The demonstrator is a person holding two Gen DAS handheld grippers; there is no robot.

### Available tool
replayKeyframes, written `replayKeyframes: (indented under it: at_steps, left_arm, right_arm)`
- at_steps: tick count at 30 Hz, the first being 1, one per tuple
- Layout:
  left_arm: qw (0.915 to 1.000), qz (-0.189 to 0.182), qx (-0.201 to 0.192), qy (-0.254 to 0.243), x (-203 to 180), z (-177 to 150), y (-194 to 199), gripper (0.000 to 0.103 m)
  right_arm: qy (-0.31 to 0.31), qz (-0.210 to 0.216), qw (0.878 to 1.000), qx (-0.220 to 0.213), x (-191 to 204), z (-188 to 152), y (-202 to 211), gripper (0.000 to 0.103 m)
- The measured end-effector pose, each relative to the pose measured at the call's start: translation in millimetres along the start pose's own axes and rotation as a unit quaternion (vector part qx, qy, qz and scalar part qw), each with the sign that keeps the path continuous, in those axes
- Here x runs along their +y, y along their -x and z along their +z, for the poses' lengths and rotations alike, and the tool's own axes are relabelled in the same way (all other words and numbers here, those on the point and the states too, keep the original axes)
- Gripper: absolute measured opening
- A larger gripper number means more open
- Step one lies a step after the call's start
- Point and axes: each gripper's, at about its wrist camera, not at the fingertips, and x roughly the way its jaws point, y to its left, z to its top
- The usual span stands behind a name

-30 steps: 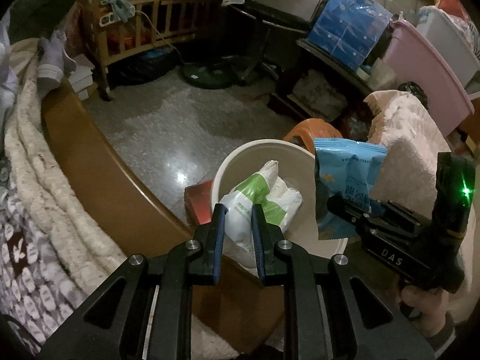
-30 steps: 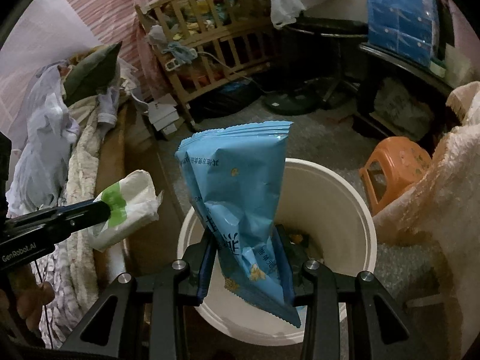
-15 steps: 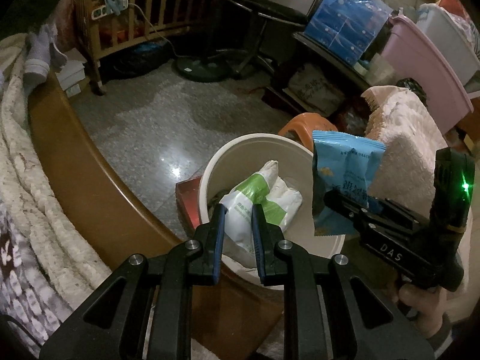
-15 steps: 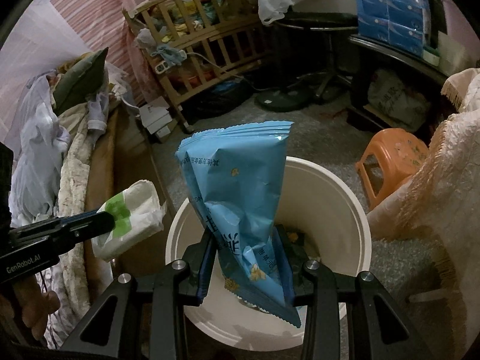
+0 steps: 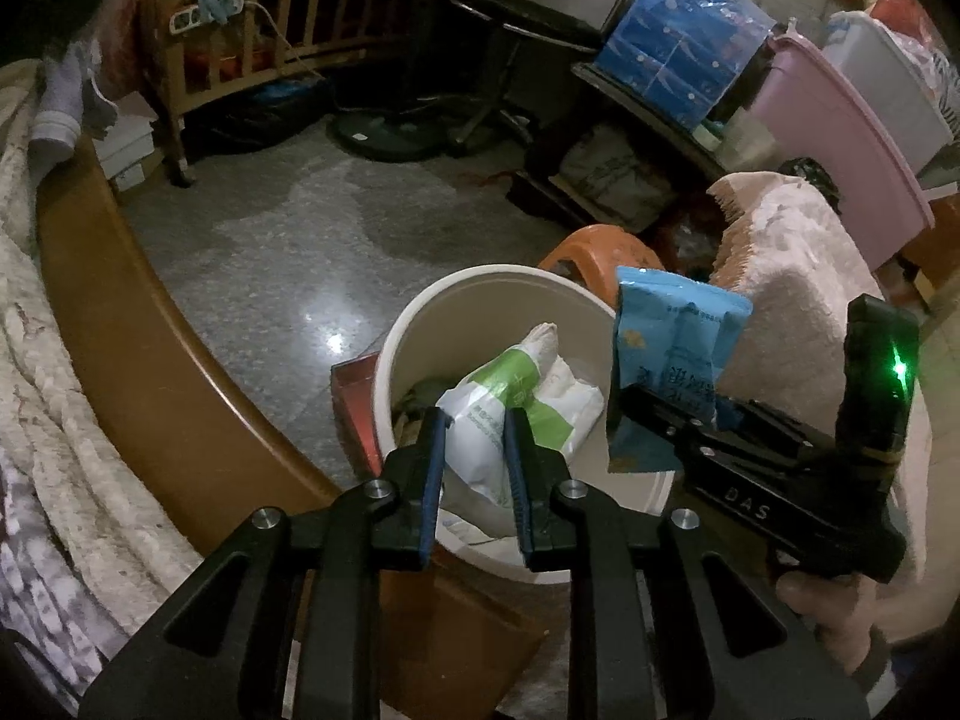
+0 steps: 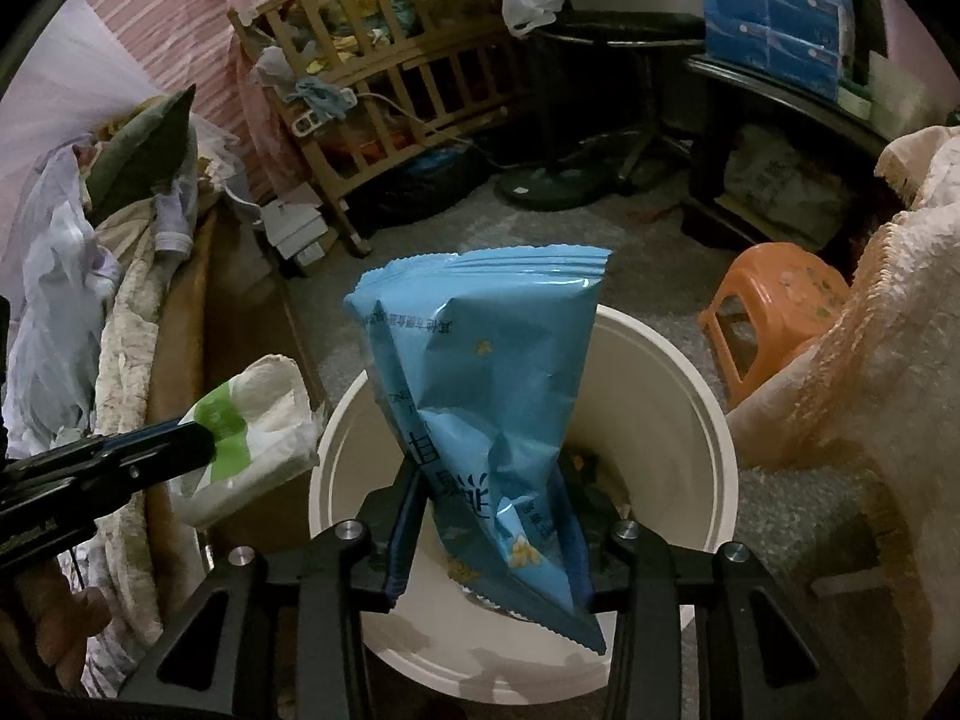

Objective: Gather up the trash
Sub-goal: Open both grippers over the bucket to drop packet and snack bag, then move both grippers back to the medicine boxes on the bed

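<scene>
In the left wrist view, the left tool [image 5: 474,420] at lower centre is clenched on a white-and-green wrapper [image 5: 510,402], held over the open mouth of the white bucket [image 5: 480,288] (some scraps lie inside). At right of that frame, the right tool [image 5: 654,414] grips a blue snack bag [image 5: 672,336] just above the bucket's rim. An orange stool [image 5: 600,246] stands behind the bucket, on the floor [image 5: 288,252].
</scene>
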Motion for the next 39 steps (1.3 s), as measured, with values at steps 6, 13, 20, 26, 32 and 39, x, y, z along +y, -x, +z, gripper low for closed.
replayKeyframes:
  at_steps: [6,13,20,26,32,39]
  left_arm:
    - [0.9998,-0.017,-0.002,0.007,2,-1,5,0.044]
    - [0.9993,0.015,-0.021,0.026,23,-9,28,0.045]
    - [0.9934,0.092,-0.050,0.046,65,-24,59,0.045]
    - [0.9843,0.145,-0.069,0.074,110,-44,86,0.045]
    - [0.9754,0.179,-0.080,0.100,147,-64,111,0.045]
    - [0.9649,0.210,-0.091,0.129,185,-89,140,0.045]
  right_arm:
    - [-0.009,-0.008,1.000,0.000,-3,2,1,0.046]
    - [-0.001,0.005,1.000,0.004,12,3,1,0.046]
    - [0.037,0.031,0.999,0.003,59,4,1,0.046]
    - [0.077,0.057,0.995,0.006,109,4,-1,0.046]
    - [0.112,0.087,0.990,0.008,164,2,-2,0.048]
    - [0.164,0.121,0.979,0.020,233,-10,-7,0.052]
